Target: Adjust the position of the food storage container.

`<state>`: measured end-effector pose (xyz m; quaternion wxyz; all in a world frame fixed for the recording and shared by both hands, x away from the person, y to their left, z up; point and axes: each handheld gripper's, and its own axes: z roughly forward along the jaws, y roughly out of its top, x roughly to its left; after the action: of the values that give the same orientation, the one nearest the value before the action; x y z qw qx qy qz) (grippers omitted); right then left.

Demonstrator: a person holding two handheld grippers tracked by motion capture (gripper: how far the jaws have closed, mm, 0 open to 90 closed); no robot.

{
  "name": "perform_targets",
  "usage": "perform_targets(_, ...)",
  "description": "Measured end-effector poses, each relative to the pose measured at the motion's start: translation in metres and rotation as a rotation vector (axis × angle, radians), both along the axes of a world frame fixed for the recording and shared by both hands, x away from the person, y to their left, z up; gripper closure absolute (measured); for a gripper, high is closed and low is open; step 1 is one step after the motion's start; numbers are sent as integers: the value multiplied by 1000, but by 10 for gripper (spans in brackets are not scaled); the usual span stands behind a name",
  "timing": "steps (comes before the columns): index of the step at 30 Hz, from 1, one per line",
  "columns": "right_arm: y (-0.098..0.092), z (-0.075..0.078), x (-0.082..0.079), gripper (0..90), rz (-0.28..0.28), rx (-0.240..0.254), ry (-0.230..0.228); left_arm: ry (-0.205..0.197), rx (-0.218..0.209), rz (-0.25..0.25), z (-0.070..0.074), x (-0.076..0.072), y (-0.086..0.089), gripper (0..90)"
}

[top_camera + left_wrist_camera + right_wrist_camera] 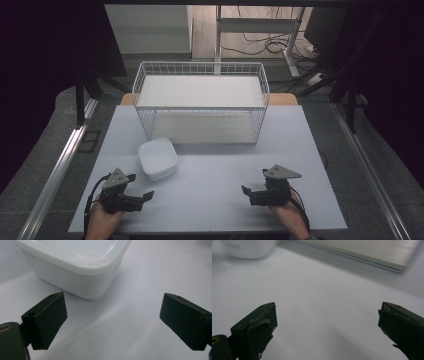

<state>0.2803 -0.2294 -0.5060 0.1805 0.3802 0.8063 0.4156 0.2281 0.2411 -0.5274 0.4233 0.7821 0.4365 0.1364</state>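
Both grippers, L (141, 195) & R (247, 192), fingers spread, empty, near side of white tub (157, 158). L closest: approach level, straddle tub wall, squeeze slow.

A pale grey table (310, 150) is standing at the centre of a dim room; a strip of its wooden edge (282, 99) is showing at the far side; metal rails (55, 175) are running along both flanks of the table over a grey carpeted floor (30, 150); dark curtains (45, 45) are hanging at left and right, swallowing most of the light; beyond the table, a lighter wood-tone floor (205, 30) is catching the brightness; a white cabinet (150, 27) is sitting against it on the left; a white metal desk frame (260, 25) is rising behind, with black cables (265, 45) trailing loosely across the floor beneath it.
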Motion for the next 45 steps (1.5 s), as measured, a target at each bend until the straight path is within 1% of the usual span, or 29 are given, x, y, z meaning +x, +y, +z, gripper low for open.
perform_targets(3,-5,-3,-1,3,-4,3,5,9,15,12,-2,0,2,70)
perform_targets(4,-5,-3,-3,0,-4,-20,2,9,16,15,-2,0,3,70)
perform_targets(5,-5,-3,-3,0,-4,-20,2,9,11,20,-3,0,4,70)
perform_targets(6,-5,-3,-5,0,3,-52,-11,6,8,26,-3,0,4,69)
perform_targets(7,-5,-3,-5,0,3,-52,-11,5,4,28,-3,0,5,69)
perform_targets(8,-5,-2,-7,0,16,-69,-21,4,3,27,-3,0,5,64)
perform_targets(9,-5,-1,-8,0,22,-67,-19,5,14,26,-4,0,4,62)
perform_targets(10,-6,-1,-8,0,28,-56,-11,5,14,26,-4,0,4,60)
perform_targets(11,-6,0,-7,0,25,-48,-6,9,24,19,-5,1,2,58)
perform_targets(13,-6,1,-7,0,19,-39,5,12,25,18,-5,1,1,49)
perform_targets(14,-4,0,-6,0,14,-28,21,13,31,17,-5,1,1,45)
perform_targets(17,-2,0,-6,0,14,-33,33,15,30,26,-5,2,2,36)
perform_targets(19,-1,0,-6,3,19,-39,56,27,-3,39,-4,3,5,38)
perform_targets(20,-1,0,-6,6,19,-35,61,26,-6,43,-4,3,6,44)
perform_targets(25,-1,2,-5,20,15,-29,55,24,21,57,-1,3,5,79)
perform_targets(26,-1,2,-4,25,14,-30,52,24,33,60,1,3,6,119)
perform_targets(31,-1,2,-3,45,24,-47,61,20,55,73,4,5,9,243)
perform_targets(32,0,2,-3,55,28,-48,66,30,61,74,5,8,13,292)
perform_targets(33,0,2,-3,55,28,-48,66,30,61,74,5,8,13,341)
perform_targets(34,1,2,-3,63,29,-49,66,35,48,76,5,11,17,392)
perform_targets(37,1,3,-3,70,31,-49,65,47,35,70,5,14,21,564)
perform_targets(38,1,3,-2,73,32,-47,64,47,35,70,4,16,22,564)
perform_targets(39,2,3,-2,75,32,-45,63,45,32,75,4,18,24,627)
perform_targets(40,1,3,-2,78,36,-46,67,39,30,77,3,22,27,729)
perform_targets(41,1,3,-2,78,36,-46,67,39,30,77,3,22,27,785)
perform_targets(42,1,3,-2,81,40,-47,66,33,35,84,2,28,29,836)
perform_targets(43,1,3,-2,81,40,-47,66,33,35,84,2,28,29,873)
perform_targets(44,1,3,-2,82,41,-47,67,33,37,88,2,31,30,873)
perform_targets(45,2,3,-2,83,42,-48,69,33,38,94,1,34,32,900)
